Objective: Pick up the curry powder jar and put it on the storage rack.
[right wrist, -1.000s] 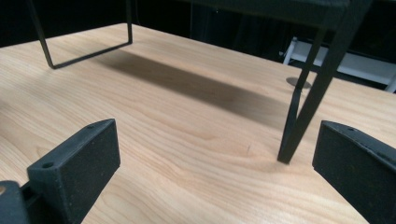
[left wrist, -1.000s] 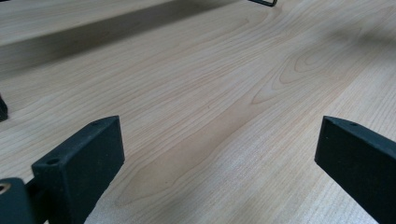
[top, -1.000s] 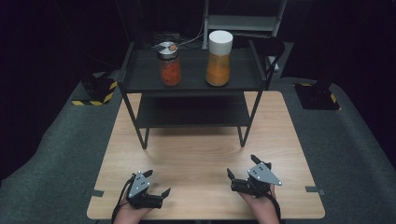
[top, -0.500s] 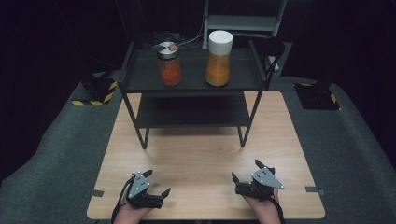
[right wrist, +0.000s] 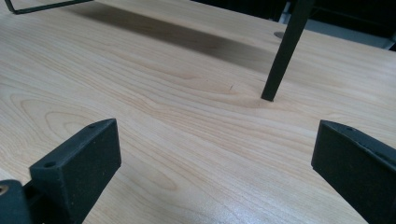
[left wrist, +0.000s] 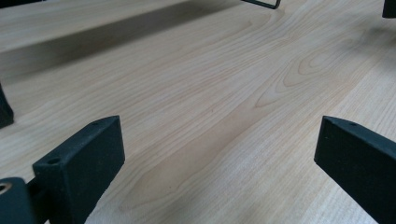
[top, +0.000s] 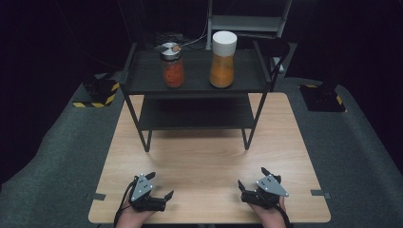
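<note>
Two jars stand on the top of a black two-level shelf (top: 142, 80) at the far side of the wooden table (top: 209, 156). One is a small jar (top: 173, 68) of red-orange contents with a metal lid, the other a taller jar (top: 223, 59) of orange contents with a white cap. My left gripper (top: 159, 186) rests low near the table's front left, open, nothing between its jaws. My right gripper (top: 253, 179) sits near the front right, also open and empty. In the right gripper view a shelf leg (right wrist: 286, 49) stands ahead on the wood.
Grey matting (top: 57, 161) surrounds the table. Black blocks with yellow-black hazard tape (top: 97, 91) lie at the far left, a dark block (top: 322, 97) at the far right. A metal frame (top: 249, 21) rises behind the shelf.
My right gripper has slid slightly right and toward the table's front edge. The left gripper has stayed in place.
</note>
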Action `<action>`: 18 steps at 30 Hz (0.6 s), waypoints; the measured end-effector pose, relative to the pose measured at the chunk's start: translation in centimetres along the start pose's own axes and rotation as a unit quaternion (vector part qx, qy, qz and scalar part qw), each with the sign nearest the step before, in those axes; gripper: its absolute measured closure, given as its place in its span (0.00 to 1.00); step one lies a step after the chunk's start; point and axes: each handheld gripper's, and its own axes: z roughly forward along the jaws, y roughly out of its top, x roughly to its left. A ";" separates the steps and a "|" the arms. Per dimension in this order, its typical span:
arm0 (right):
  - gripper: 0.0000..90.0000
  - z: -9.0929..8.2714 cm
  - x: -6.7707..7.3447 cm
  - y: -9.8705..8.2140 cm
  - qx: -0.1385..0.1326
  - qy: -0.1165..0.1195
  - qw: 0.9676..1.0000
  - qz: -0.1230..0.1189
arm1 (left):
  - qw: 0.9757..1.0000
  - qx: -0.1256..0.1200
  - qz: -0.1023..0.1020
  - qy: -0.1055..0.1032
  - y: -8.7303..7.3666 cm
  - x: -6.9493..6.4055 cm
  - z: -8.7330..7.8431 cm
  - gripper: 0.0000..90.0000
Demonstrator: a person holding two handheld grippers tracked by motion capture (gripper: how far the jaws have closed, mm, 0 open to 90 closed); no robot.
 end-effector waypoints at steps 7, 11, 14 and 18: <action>0.01 -0.2 0.3 -0.2 -0.003 0.000 1.000 -0.020 | 1.000 -0.002 0.012 0.005 -0.1 -0.4 -0.1 0.02; 0.00 -0.4 0.6 -0.1 0.000 -0.001 0.999 -0.033 | 1.000 0.004 0.019 0.008 0.1 -0.6 -0.1 0.02; 0.00 -0.4 0.9 -0.1 0.001 -0.002 0.999 -0.041 | 1.000 0.004 0.021 0.011 0.1 -0.7 -0.1 0.02; 0.00 -0.4 1.0 0.1 0.009 -0.005 0.999 -0.042 | 1.000 0.012 0.023 0.017 0.2 -1.0 -0.2 0.01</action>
